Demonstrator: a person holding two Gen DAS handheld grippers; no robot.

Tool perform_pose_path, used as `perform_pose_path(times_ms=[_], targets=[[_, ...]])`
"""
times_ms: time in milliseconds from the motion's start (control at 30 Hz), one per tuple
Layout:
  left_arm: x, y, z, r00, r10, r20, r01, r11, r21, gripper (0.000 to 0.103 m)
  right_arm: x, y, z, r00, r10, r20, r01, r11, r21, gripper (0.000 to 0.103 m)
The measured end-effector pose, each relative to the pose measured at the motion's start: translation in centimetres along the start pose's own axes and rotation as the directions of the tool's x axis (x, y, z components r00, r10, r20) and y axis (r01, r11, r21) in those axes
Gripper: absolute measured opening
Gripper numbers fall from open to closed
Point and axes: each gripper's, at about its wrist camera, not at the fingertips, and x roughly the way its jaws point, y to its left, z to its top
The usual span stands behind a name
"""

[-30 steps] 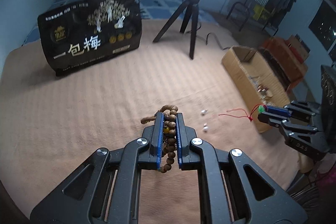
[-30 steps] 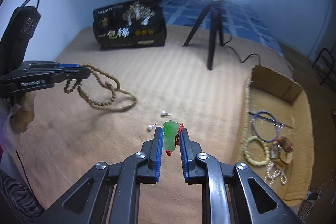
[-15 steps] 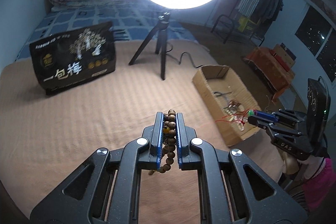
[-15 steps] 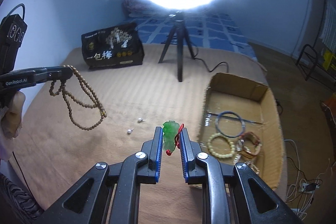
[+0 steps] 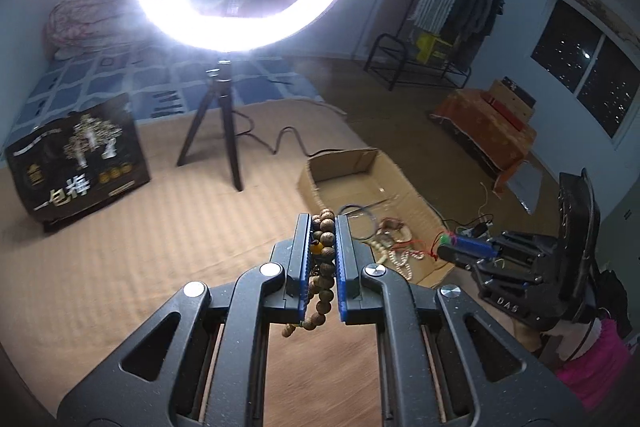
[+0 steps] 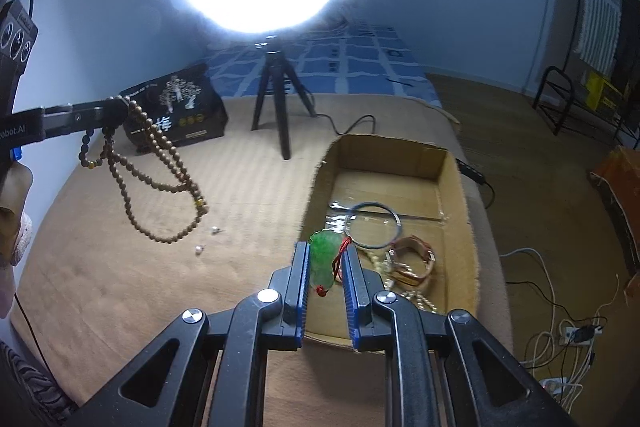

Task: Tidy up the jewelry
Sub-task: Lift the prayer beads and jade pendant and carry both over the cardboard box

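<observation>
STEP: we carry two pieces to the cardboard box [image 6: 460, 187] | right hand-held gripper [image 6: 326, 263] clamps the green pendant [image 6: 322, 259] above the box's near edge | left hand-held gripper [image 5: 323, 243] pinches the wooden bead strand [image 6: 160, 163], hanging over the bed [image 6: 120, 267] | NEXT: lower, release inside | UNCLEAR: two small studs [image 6: 206, 239]; box contents partly hidden.

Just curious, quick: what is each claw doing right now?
Left gripper: shut on the wooden bead necklace.
Right gripper: shut on the green pendant.
</observation>
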Motion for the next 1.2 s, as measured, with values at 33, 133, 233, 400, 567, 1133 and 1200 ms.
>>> perform_pose_path(times_ms=[33,133,233,400,567,1133,1200], targets=[[0.3,-0.5,0.2,1.0,-0.003,0.0,0.003,1.0,0.005,0.009,0.0,-0.3,-0.1,1.0,-0.003,0.0,0.003,1.0,0.003,0.014],[1.3,-1.8,0.8,1.0,-0.016,0.001,0.016,1.0,0.015,0.009,-0.2,-1.3,-0.4,1.0,-0.013,0.0,0.013,1.0,0.018,0.014],[2.2,-2.9,1.4,1.0,-0.021,0.001,0.021,0.999,0.027,0.009,-0.2,-2.2,-0.7,1.0,-0.027,-0.002,0.027,0.999,0.033,0.014],[3.9,-5.0,2.3,1.0,-0.024,0.0,0.024,0.998,0.057,0.009,-0.1,-3.1,-0.9,0.999,-0.051,-0.011,0.051,0.998,0.04,0.014],[6.2,-6.3,3.0,1.0,-0.027,-0.015,0.028,0.997,0.069,0.009,-0.1,-3.8,-1.1,0.999,-0.053,-0.011,0.054,0.998,0.046,0.014],[12.5,-8.9,3.4,0.999,0.011,-0.045,-0.007,0.995,0.1,0.009,1.2,-4.8,-1.5,0.999,-0.039,-0.032,0.04,0.998,0.05,0.014],[13.0,-9.1,3.2,0.999,0.017,-0.047,-0.011,0.994,0.109,0.009,1.5,-5.0,-1.6,0.999,-0.039,-0.038,0.041,0.998,0.051,0.014]])
